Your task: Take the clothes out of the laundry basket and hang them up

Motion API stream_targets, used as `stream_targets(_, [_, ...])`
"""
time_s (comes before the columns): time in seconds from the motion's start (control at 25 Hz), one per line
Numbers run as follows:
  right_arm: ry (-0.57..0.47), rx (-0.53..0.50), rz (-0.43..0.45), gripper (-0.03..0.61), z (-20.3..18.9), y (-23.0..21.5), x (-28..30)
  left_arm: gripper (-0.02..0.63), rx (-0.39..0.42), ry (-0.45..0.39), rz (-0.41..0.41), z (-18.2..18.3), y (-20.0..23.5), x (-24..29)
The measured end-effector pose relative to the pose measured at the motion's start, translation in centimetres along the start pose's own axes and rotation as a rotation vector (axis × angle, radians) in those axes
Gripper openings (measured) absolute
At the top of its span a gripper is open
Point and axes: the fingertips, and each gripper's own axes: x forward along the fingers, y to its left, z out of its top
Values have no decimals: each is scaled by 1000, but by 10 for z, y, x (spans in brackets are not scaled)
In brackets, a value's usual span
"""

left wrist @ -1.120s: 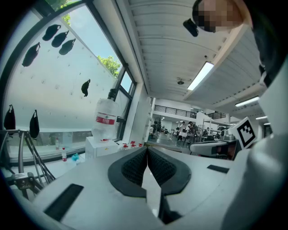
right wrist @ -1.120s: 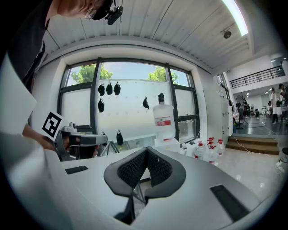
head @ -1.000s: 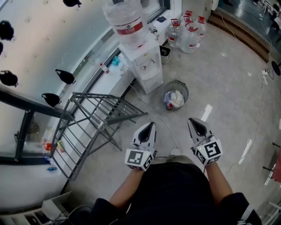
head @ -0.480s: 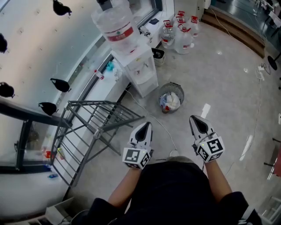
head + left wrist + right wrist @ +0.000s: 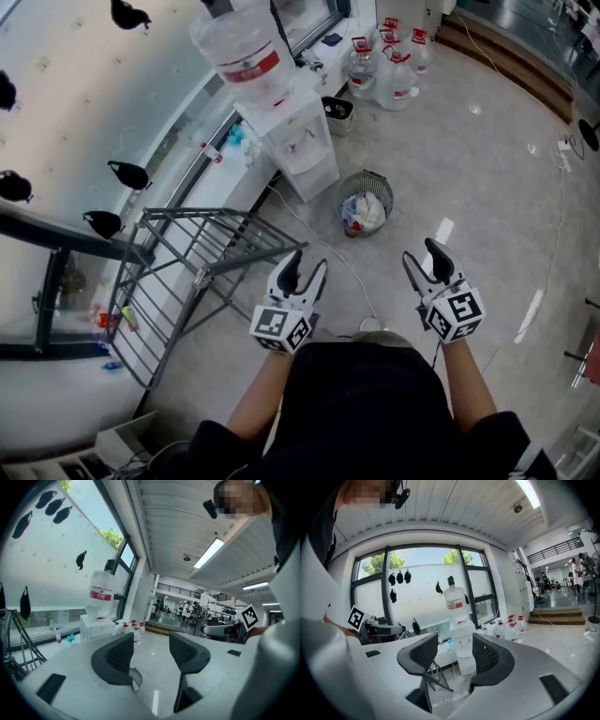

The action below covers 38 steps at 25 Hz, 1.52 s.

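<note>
The pale glossy floor [image 5: 469, 169] carries a grey drying rack [image 5: 202, 272] at its window edge, with a white water dispenser [image 5: 300, 150] beside it. A wire basket [image 5: 364, 202] stands farther out, and water jugs [image 5: 389, 66] cluster beyond.

The floor [image 5: 487, 169] is pale polished stone or tile, glossy enough to throw back streaks of light. The rack [image 5: 178, 272] is grey metal tubing and thin rods with a dull, matt coat. The dispenser [image 5: 300, 150] is smooth white plastic; the bottle [image 5: 239, 47] on it is clear, faintly ridged plastic with a red paper-like label. The jugs [image 5: 394, 80] are clear plastic with red caps. The bin [image 5: 387, 192] is dark wire mesh. The window [image 5: 84, 103] looks frosted and matt. The person's top [image 5: 366, 403] is black matt cloth.
</note>
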Motion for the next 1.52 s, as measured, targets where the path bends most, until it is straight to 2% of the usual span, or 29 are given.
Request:
stream_targets(0.2, [66,61,21,198,-35,-18,7,216,-23,63,24,-36,0,6])
stream_targets(0.44, [177,96,20,198,-81,-39,52,216,-64,175,14,-86,26,39])
stream_targets(0.6, [253,84,19,198,-113,-71,110,216,-83,217,-2,-110,56,87])
stream_targets(0.72, [298,91,-22,198,-138,-102,170,216,-104,243,-13,-126,90,135])
stream_targets(0.96, [379,187,-88,198,-207,-151,291,216,-171,338,-59,-175,173,243])
stream_targets(1.04, [406,198,-107,198,-239,-166,328,216,-158,360,-67,-192,205,280])
stream_targets(1.24, [552,117,-152,198,-350,-196,386,216,-167,403,-98,-256,255,362])
stream_targets(1.4, [681,80,-72,198,-443,-197,422,216,-159,412,-129,-308,279,411])
stream_targets(1.52, [780,57,1,198,-517,-181,425,216,-161,442,-183,-360,276,412])
